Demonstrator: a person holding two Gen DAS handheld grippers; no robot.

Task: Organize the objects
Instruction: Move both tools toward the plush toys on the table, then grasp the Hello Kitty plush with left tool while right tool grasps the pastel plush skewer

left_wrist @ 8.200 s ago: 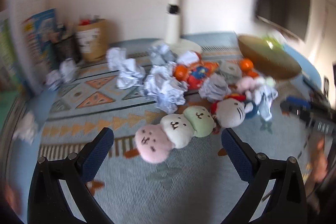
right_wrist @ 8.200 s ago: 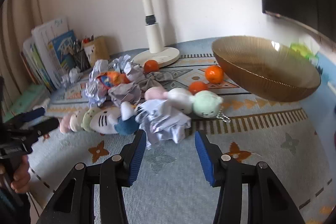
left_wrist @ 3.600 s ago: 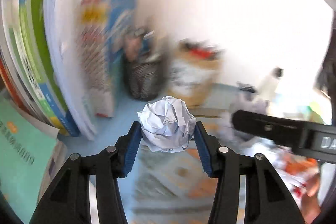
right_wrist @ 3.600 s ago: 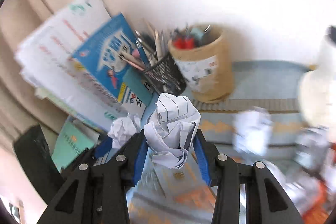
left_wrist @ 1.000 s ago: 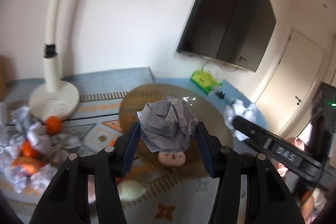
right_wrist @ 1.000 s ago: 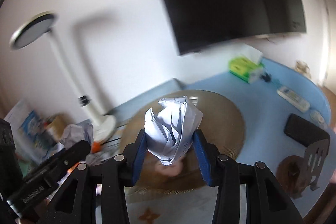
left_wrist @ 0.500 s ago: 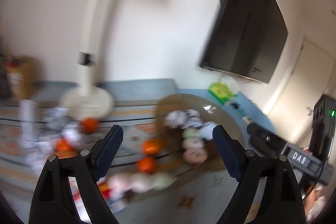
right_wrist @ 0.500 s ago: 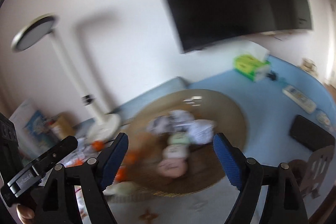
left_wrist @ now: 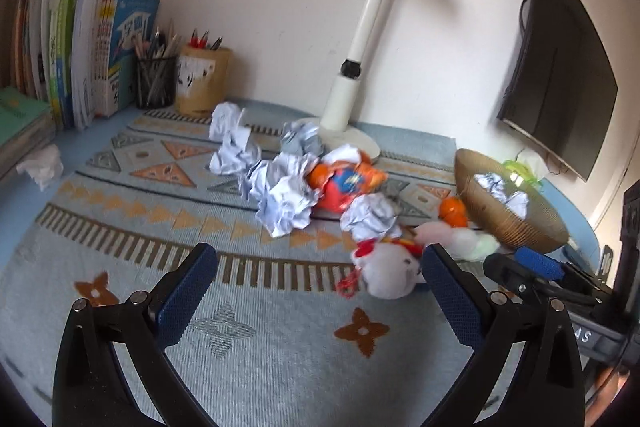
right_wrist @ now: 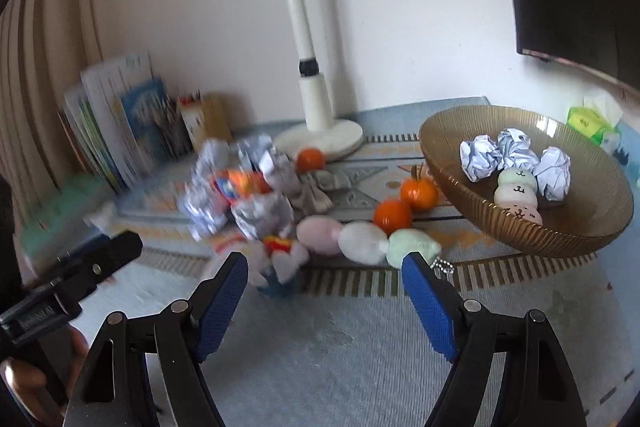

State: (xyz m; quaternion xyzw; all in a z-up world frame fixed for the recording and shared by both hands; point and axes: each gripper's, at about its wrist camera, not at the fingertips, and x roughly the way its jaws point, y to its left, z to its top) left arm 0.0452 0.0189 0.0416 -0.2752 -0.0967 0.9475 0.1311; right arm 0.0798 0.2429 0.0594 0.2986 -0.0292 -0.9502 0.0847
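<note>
Several crumpled paper balls (left_wrist: 284,195) lie heaped on the patterned mat around an orange snack bag (left_wrist: 348,183). My left gripper (left_wrist: 320,291) hovers low over the mat with its jaws opening and nothing between them. A white plush (left_wrist: 390,273) lies just ahead of its right finger. My right gripper (right_wrist: 324,295) has its jaws wide, closing slightly, with nothing between them. It faces a pink, white and green plush (right_wrist: 362,237). The brown bowl (right_wrist: 520,231) holds three paper balls (right_wrist: 478,159) and a second plush (right_wrist: 516,193).
Oranges (right_wrist: 418,193) lie between the pile and the bowl. A white desk lamp (left_wrist: 348,87) stands at the back. Books (left_wrist: 80,47) and two pen holders (left_wrist: 204,79) line the back left. A loose tissue (left_wrist: 42,167) lies at the left edge, and a TV (left_wrist: 560,67) hangs on the right.
Both grippers opened and let their paper balls go over the bowl. Then they swung left and down toward the pile on the mat. The balls now lie in the bowl.
</note>
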